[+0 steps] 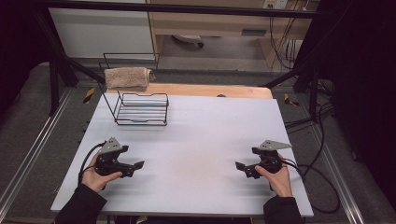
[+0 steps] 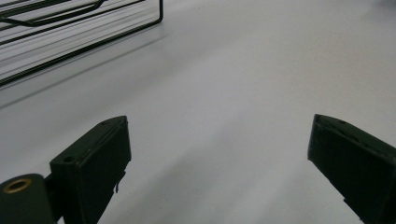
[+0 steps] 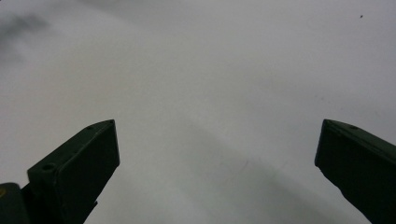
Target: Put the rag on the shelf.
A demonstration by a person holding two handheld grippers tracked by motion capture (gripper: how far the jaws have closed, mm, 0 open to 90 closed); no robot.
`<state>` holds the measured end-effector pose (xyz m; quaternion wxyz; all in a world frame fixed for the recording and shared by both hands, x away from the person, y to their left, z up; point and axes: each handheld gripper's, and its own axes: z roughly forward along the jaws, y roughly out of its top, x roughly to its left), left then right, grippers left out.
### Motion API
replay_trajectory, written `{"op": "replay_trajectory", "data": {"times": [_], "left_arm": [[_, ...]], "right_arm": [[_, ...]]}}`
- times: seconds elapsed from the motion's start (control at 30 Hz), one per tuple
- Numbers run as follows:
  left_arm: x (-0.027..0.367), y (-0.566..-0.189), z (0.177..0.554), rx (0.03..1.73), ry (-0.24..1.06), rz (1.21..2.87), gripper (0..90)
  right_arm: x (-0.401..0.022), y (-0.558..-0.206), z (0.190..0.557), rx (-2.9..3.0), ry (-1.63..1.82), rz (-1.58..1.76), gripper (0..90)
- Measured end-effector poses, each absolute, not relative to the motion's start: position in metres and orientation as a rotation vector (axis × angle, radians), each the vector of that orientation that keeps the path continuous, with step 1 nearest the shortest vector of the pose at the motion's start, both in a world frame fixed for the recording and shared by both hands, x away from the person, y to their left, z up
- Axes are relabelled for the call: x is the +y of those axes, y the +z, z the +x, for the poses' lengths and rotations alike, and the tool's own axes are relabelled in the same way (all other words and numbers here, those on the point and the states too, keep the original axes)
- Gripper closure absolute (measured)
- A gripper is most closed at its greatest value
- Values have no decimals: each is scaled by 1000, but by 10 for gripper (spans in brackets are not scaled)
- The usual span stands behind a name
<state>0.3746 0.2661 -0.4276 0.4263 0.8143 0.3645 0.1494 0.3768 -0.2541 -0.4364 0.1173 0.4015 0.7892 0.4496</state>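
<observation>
While both fingers gape: wire rack [image 1: 141, 108] well beyond left gripper [image 1: 136, 165].

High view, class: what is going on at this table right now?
A person holds a two-jaw gripper in each hand over a white table. The left gripper and right gripper both have open jaws with nothing between them. At the far left corner stands a black wire rack with a folded beige towel draped over its top. Neither gripper touches it.
</observation>
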Motion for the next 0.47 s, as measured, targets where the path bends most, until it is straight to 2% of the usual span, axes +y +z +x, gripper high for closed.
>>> {"op": "replay_trajectory", "data": {"times": [0.47], "left_arm": [[273, -432, 368, 912, 388, 2012, 61]], "right_arm": [[-274, -450, 359, 2307, 1323, 1235, 5]]}}
